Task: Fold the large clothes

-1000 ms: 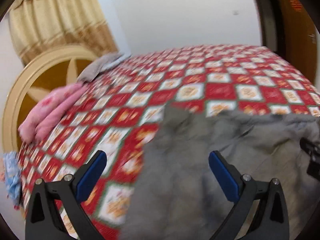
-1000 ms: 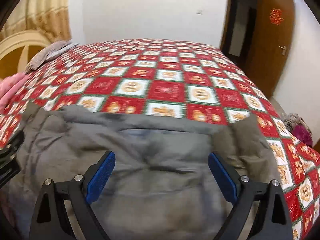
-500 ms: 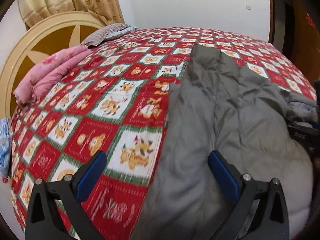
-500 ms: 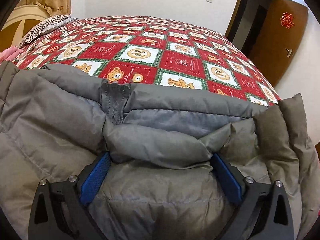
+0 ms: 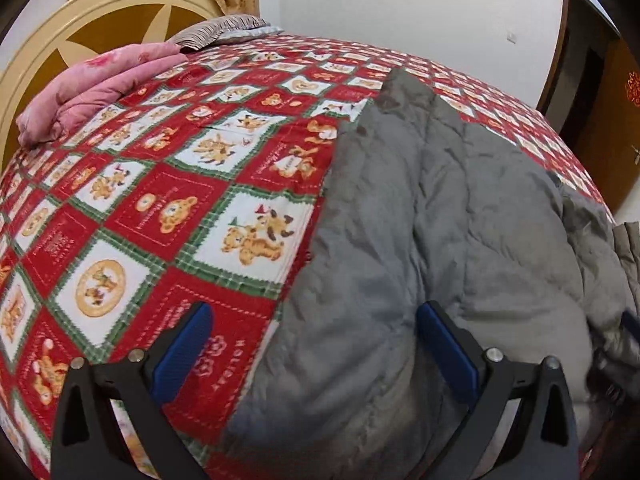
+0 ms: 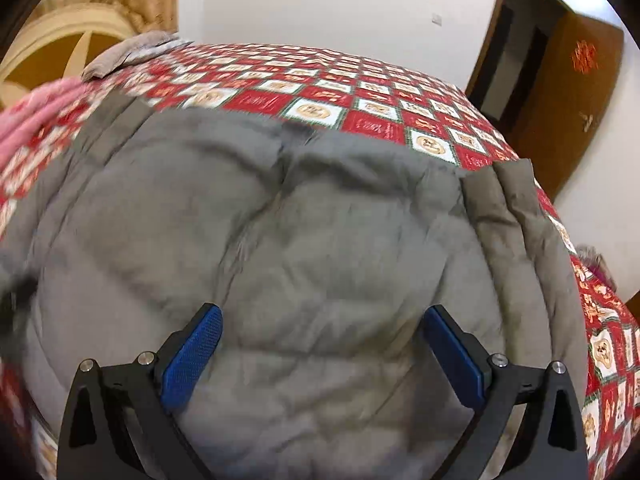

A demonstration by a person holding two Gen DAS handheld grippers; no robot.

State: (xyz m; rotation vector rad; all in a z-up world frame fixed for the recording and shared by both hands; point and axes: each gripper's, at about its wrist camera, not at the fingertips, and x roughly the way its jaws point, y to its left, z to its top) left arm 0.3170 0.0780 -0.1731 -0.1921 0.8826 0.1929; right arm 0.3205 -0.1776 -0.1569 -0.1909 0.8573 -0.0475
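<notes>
One grey padded jacket (image 6: 320, 248) lies spread on the bed (image 5: 168, 216); bulky, soft, likely slippery. Left gripper (image 5: 312, 344) and right gripper (image 6: 320, 344) both gape, empty. Suggest pinching a hem edge.

2 wrist views, close above bed (image 5: 168, 208), angled down toward headboard (image 5: 52, 40); both share grey jacket (image 6: 320, 240).

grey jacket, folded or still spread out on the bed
Spread out: the grey jacket lies flat across the bedspread, one sleeve beside the body, nothing doubled over.
</notes>
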